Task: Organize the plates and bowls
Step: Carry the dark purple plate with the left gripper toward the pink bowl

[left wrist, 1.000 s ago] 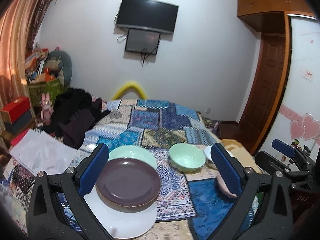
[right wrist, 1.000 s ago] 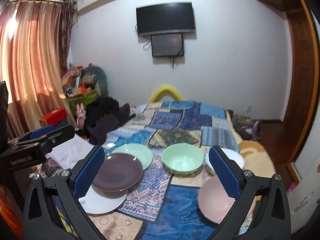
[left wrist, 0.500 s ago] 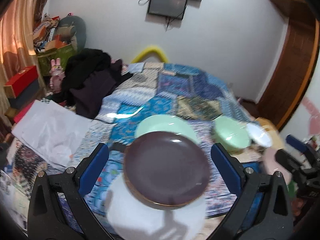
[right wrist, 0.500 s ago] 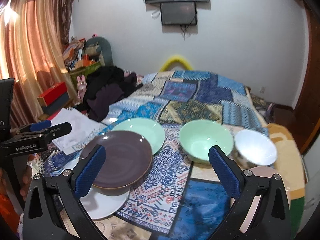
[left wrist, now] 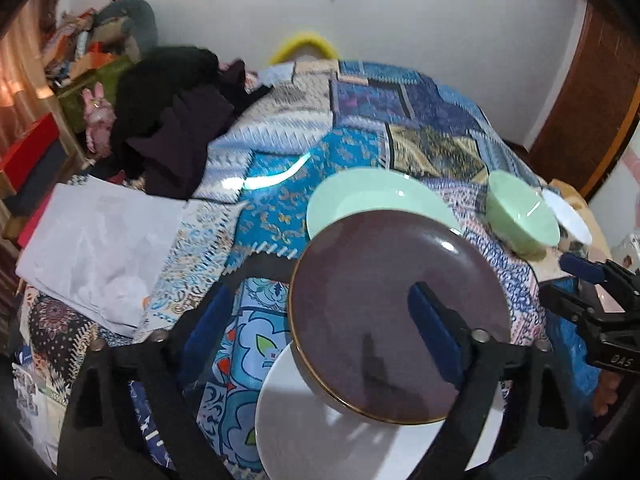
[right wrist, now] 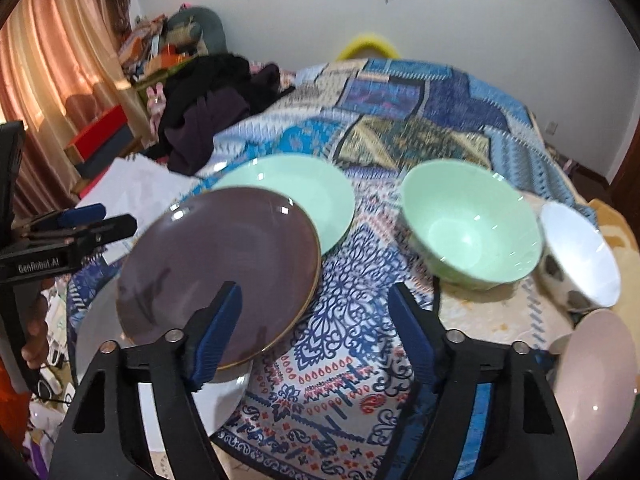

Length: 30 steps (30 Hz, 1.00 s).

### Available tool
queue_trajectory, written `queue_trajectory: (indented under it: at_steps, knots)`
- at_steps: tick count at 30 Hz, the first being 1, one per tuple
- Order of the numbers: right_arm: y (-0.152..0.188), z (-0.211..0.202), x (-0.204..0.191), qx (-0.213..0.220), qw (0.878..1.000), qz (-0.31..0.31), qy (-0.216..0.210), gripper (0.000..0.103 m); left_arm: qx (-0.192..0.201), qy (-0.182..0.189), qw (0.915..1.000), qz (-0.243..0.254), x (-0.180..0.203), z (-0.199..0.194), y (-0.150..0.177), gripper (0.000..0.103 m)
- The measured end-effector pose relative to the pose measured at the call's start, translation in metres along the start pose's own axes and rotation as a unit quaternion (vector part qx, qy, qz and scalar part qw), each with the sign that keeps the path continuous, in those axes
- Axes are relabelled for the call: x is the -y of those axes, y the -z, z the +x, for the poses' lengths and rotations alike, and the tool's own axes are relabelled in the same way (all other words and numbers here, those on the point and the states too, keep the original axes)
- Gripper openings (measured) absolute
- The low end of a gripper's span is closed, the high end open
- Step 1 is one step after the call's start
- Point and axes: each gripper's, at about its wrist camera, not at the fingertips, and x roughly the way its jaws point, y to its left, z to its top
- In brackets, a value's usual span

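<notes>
A dark purple plate (left wrist: 400, 312) (right wrist: 216, 276) lies tilted on the patchwork bedspread, resting on a mint green plate (left wrist: 372, 200) (right wrist: 296, 196) and a white plate (left wrist: 320, 420) (right wrist: 100, 340). My left gripper (left wrist: 318, 328) hovers over the purple plate's left rim. Its jaws are closing, the rim is between them, and the pads are not pressing on it. My right gripper (right wrist: 314, 332) straddles the plate's right rim, also closing without contact. To the right sit a green bowl (right wrist: 468, 224), a white bowl (right wrist: 580, 252) and a pink dish (right wrist: 592, 380).
Dark clothes (right wrist: 212, 104) are piled at the bed's far left, beside white paper sheets (left wrist: 100, 240). Boxes and clutter (right wrist: 100, 140) stand by the curtain on the left. A wooden door (left wrist: 592, 80) is at the right. A hand (right wrist: 36, 340) grips the left tool.
Both grippers have dropped and tilted down toward the plates, so the wall and screen have left the view. The jaws of both have narrowed, the right more than the left.
</notes>
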Motion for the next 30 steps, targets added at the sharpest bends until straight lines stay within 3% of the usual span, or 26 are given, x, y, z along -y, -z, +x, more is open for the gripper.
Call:
queue_trajectory:
  at_steps: [7,15,21,30]
  knots:
    - [0.002,0.022,0.003,-0.039,0.999,0.007,-0.012,0.049,-0.045,0.032,0.9982,-0.021,-0.02,0.028,-0.002,0.069]
    - [0.002,0.033,0.006,-0.062,0.997,0.023,-0.036,0.027,-0.084,0.063,0.994,-0.03,-0.025,0.051,-0.001,0.04]
    - [0.001,0.039,0.005,-0.069,0.996,0.029,-0.05,0.023,-0.106,0.092,0.989,-0.047,-0.031,0.063,0.002,0.027]
    - [-0.003,0.043,0.006,-0.068,0.996,0.032,-0.048,0.022,-0.111,0.101,0.9875,-0.048,-0.031,0.067,0.003,0.027]
